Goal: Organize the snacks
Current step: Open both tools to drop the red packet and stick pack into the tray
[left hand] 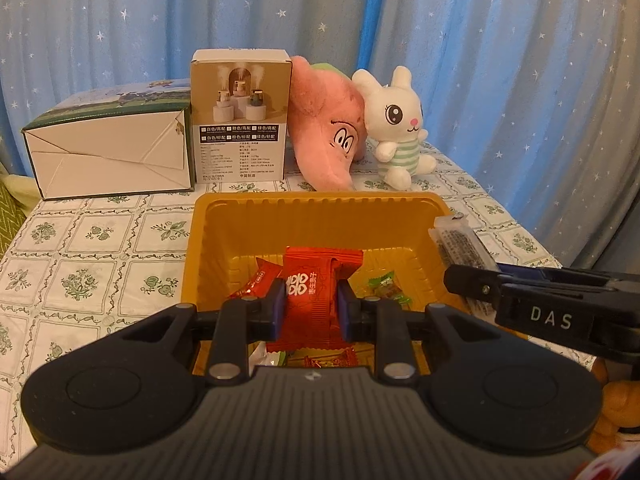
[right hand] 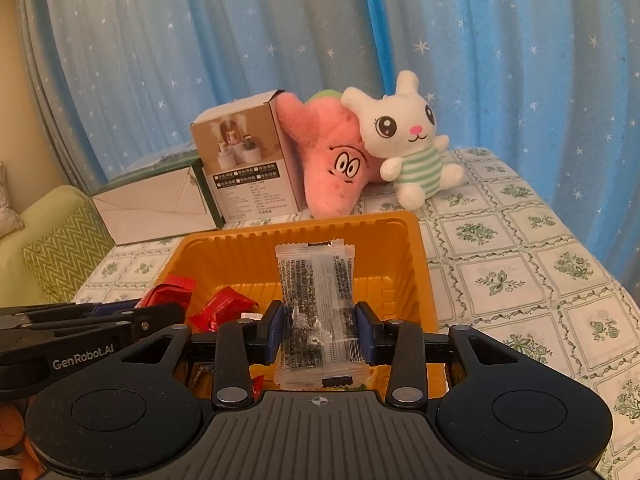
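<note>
My left gripper point(left hand: 311, 309) is shut on a red snack packet point(left hand: 316, 280) with white characters, held over the near part of the yellow plastic tray point(left hand: 320, 210). Inside the tray lie another red packet point(left hand: 256, 282) and a small green candy point(left hand: 386, 290). My right gripper point(right hand: 320, 330) is shut on a clear packet with dark seeds point(right hand: 316, 292), also above the tray point(right hand: 304, 236). That clear packet point(left hand: 460, 246) shows at the tray's right rim in the left wrist view, with the right gripper's fingers point(left hand: 520, 300) beside it. Red packets point(right hand: 224, 308) lie in the tray below.
A pink plush point(left hand: 332, 128) and a white rabbit plush point(left hand: 400, 128) sit behind the tray. A humidifier box point(left hand: 240, 116) and a flat white carton point(left hand: 108, 148) stand at the back left. The floral tablecloth point(left hand: 100, 256) spreads left; blue starred curtains hang behind. A green cushion point(right hand: 60, 248) lies at the left.
</note>
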A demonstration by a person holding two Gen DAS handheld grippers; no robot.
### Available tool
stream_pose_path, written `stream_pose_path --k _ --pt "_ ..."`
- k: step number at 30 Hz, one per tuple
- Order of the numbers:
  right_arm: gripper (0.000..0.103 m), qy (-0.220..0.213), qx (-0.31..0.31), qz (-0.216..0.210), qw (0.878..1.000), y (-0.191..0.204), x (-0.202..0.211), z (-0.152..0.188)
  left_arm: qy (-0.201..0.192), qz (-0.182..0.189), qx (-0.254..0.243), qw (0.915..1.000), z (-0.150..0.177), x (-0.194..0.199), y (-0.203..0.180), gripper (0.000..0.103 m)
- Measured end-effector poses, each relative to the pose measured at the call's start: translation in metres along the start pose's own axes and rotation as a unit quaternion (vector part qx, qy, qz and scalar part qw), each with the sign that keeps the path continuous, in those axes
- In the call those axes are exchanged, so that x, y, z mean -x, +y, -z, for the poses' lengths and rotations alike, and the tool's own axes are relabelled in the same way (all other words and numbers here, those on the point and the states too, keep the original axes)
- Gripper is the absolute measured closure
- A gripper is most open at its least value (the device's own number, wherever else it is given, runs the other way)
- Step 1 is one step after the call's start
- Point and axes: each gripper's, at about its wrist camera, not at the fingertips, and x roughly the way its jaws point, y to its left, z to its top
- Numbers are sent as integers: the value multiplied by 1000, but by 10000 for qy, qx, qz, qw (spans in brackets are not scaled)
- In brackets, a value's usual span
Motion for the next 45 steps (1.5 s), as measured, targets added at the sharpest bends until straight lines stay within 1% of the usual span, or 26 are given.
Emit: stream_pose_path --k 11,12,13,15,26,41,45 --pt "65 76 -24 70 9999 -4 -9 0 150 -13 89 9998 0 -19 4 79" --pt "65 80 -33 76 9999 -4 -9 0 148 -9 110 9998 0 -19 5 73" --pt "65 85 -40 78 9999 -5 -9 0 139 -20 119 9998 0 -19 5 65" --pt "65 90 -46 80 9999 -5 -9 1 93 -88 77 9999 0 -17 6 62" --pt "64 64 -59 -13 10000 -3 -7 2 166 -156 -97 9997 3 -13 8 62" --pt "64 73 -40 -63 9999 6 -13 2 171 -155 -78 9997 4 -10 12 62" --pt "64 -183 -89 -87 9998 7 -11 2 165 -146 -72 9997 5 -9 12 62"
